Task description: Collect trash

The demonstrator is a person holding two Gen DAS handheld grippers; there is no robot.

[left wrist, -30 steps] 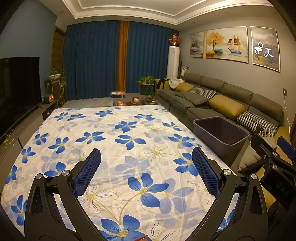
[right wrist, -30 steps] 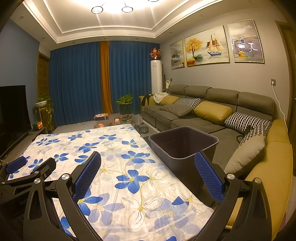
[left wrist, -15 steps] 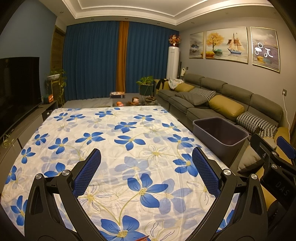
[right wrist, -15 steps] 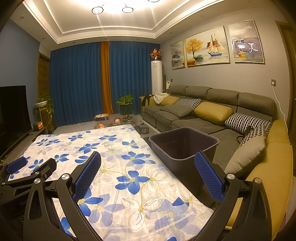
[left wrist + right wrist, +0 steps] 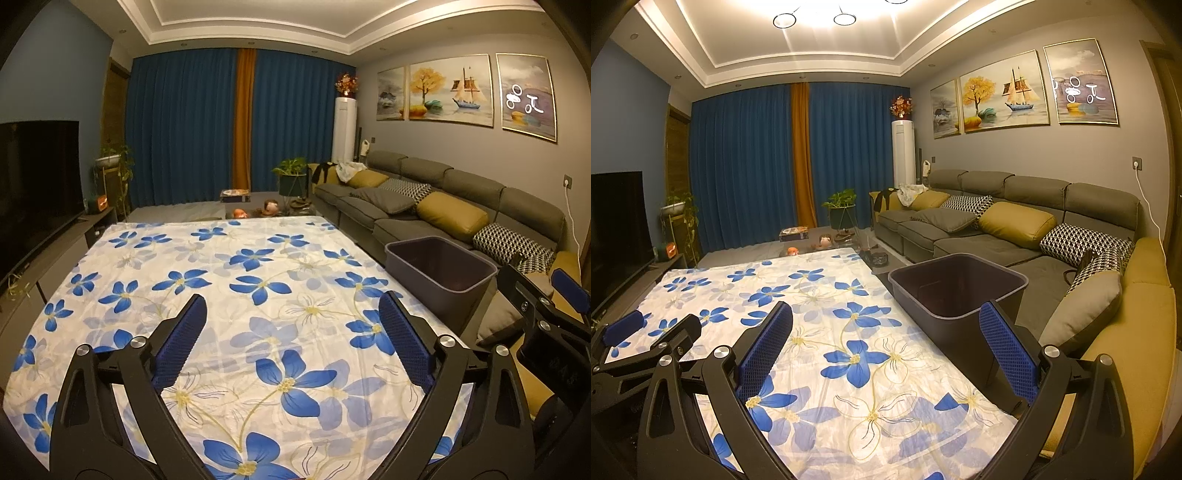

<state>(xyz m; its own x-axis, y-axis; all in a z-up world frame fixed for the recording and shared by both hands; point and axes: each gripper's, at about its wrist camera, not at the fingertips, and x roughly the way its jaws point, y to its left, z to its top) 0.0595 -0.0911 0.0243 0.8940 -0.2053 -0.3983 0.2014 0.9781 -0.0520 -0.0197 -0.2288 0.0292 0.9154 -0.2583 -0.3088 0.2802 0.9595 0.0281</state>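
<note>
A dark grey plastic bin [image 5: 439, 269] stands beside the table's right edge, in front of the sofa; it also shows in the right wrist view [image 5: 956, 291] and looks empty. My left gripper [image 5: 291, 332] is open and empty above the near part of the table with the blue-flower cloth [image 5: 221, 273]. My right gripper [image 5: 886, 339] is open and empty above the table's near right corner, close to the bin. No trash shows on the cloth. Each gripper appears at the edge of the other's view.
A long grey sofa [image 5: 1015, 221] with cushions runs along the right wall. A TV [image 5: 33, 177] on a low console stands at the left. A low glass table with small items [image 5: 827, 240] and potted plants stand beyond the table's far end.
</note>
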